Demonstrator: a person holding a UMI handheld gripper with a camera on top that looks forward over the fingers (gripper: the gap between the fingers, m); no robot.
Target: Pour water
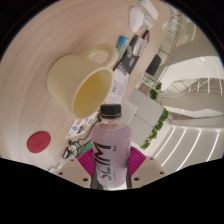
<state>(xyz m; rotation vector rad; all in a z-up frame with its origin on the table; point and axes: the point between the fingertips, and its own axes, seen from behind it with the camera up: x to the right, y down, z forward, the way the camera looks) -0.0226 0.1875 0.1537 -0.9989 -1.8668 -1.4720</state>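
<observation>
We see our gripper (110,178) clamped on a clear plastic bottle with a magenta label (110,150), held tilted between both fingers. Its black cap points toward a pale yellow plastic cup (80,80) just beyond.

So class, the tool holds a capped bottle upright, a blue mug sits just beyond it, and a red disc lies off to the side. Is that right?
Not quite: the mug is pale yellow, not blue, as the gripper view shows. The rest stands: the tool grips the capped bottle upright between its fingers, the mug sits just beyond it, and the red disc lies to the side.
</observation>
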